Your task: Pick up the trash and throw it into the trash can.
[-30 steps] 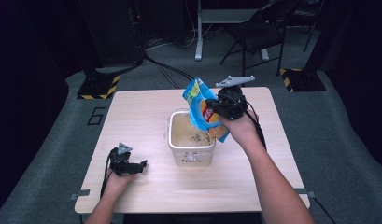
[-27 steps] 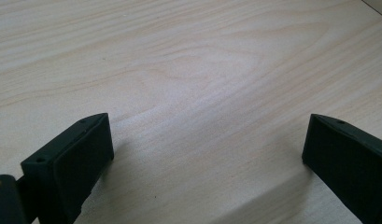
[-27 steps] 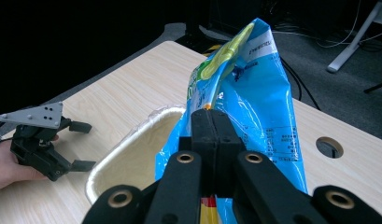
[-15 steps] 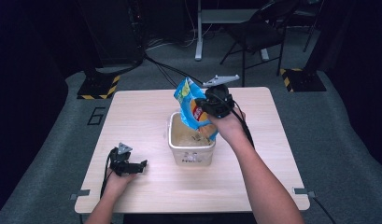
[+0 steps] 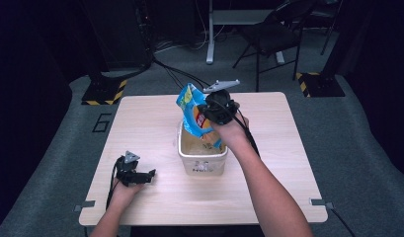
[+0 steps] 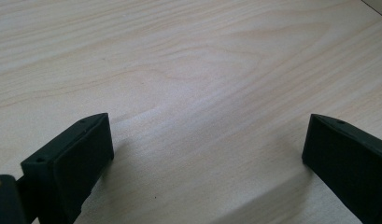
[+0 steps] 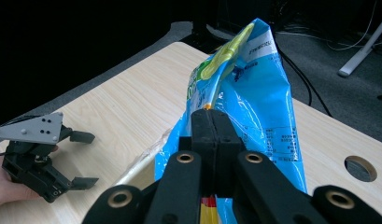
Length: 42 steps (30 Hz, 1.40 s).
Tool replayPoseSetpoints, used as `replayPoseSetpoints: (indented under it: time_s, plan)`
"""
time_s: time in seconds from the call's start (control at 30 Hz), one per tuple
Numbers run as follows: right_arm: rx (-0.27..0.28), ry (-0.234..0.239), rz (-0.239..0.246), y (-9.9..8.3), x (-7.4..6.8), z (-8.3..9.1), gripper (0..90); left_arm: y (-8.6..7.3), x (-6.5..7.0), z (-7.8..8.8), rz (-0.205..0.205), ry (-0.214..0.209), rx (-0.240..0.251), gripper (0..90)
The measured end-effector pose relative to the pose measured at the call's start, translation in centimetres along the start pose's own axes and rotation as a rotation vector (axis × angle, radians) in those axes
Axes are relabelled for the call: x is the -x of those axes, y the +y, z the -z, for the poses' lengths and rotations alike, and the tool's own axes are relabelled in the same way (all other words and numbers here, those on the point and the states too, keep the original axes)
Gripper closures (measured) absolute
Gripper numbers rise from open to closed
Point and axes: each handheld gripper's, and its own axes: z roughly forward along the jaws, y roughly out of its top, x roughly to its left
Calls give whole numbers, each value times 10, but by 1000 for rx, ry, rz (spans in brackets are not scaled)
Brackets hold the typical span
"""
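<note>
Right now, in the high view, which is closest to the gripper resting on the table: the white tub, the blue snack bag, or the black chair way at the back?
From the left gripper:
1. White tub, just to its right, mid-table.
2. Blue snack bag, above the tub, clamped in the right gripper.
3. Black chair, on the floor beyond the table's far edge.

A light wooden table (image 5: pixel 155 123) stands on grey carpet. A white tub (image 5: pixel 202 159) sits near its middle. The left gripper (image 5: pixel 140 176) rests on the top near the front left corner. A round hole (image 7: pixel 360 168) pierces the tabletop.
</note>
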Motion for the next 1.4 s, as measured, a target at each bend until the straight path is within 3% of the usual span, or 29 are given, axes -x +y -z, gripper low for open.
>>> replayPoseSetpoints:
  time_s: [0.47, 0.93, 1.4]
  plan:
    - [-4, 8, 1, 1, -2, -15, 900, 0, 0, 0, 2, 0, 0, 17]
    - [-18, 24, 13, -11, -6, -32, 900, 1, -1, 0, -7, -3, -2, 17]
    - [-17, 42, 1, -20, -7, -29, 898, 1, -1, 0, -12, -3, -6, 17]
